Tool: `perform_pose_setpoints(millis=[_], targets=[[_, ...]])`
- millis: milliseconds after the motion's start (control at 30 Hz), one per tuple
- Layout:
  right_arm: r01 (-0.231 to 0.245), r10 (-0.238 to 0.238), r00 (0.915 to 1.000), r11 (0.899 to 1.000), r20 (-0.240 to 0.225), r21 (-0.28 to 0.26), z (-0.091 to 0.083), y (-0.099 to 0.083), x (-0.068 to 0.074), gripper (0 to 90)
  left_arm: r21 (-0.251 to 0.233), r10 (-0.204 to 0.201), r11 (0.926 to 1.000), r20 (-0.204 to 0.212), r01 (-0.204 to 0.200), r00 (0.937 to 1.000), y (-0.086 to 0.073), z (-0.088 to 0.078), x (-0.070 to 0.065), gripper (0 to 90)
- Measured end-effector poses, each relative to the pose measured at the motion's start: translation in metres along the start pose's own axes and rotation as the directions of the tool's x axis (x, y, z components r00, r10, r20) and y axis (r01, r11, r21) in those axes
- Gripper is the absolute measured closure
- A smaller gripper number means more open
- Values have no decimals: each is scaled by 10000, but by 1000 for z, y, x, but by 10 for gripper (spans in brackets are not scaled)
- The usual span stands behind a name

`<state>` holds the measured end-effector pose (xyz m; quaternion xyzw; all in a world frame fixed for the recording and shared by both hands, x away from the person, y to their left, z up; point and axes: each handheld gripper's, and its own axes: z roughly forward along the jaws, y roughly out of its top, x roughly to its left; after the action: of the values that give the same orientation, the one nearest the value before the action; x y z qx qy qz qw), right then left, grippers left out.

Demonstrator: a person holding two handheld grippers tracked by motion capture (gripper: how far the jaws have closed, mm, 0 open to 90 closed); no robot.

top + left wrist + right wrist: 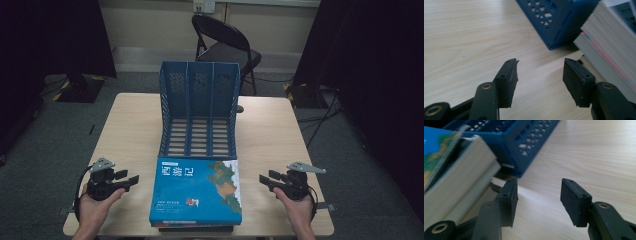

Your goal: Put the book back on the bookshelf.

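Stack of books, top one a blue paperback with white Chinese title characters, lay between left tool and right tool, both open and empty.

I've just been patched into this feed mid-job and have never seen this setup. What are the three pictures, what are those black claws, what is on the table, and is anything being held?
There is no robot here: a person holds a two-jaw tool in each hand. The high view looks down on the table from above the person's side. In it the left gripper is at the left and the right gripper at the right. The other two pictures come from cameras riding on the grippers, each looking along its own black jaws: left gripper, right gripper.

On the table stands a blue file rack with three slots. In front of it lies a stack of books, the top one blue.

Both grippers flank the stack with jaws open. Nothing is held.
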<state>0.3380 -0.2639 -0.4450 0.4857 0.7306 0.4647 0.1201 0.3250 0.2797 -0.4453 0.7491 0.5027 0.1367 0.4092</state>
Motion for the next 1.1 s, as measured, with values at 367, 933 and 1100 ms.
perform_pose_setpoints(millis=[367,933,1100], targets=[[1325,-1386,9837,9894,-1145,-586,2,25,42,561,-613,552,9967,349,-530,9979,14,-14,-24,505],[2285,-2304,9586,9731,-1672,-302,46,56,66,580,-575,858,9952,1382,-785,9867,42,5,-55,643],[2239,-2284,9603,9735,-1599,-460,47,53,65,592,-678,630,9964,1934,-508,9791,32,7,-52,626]])
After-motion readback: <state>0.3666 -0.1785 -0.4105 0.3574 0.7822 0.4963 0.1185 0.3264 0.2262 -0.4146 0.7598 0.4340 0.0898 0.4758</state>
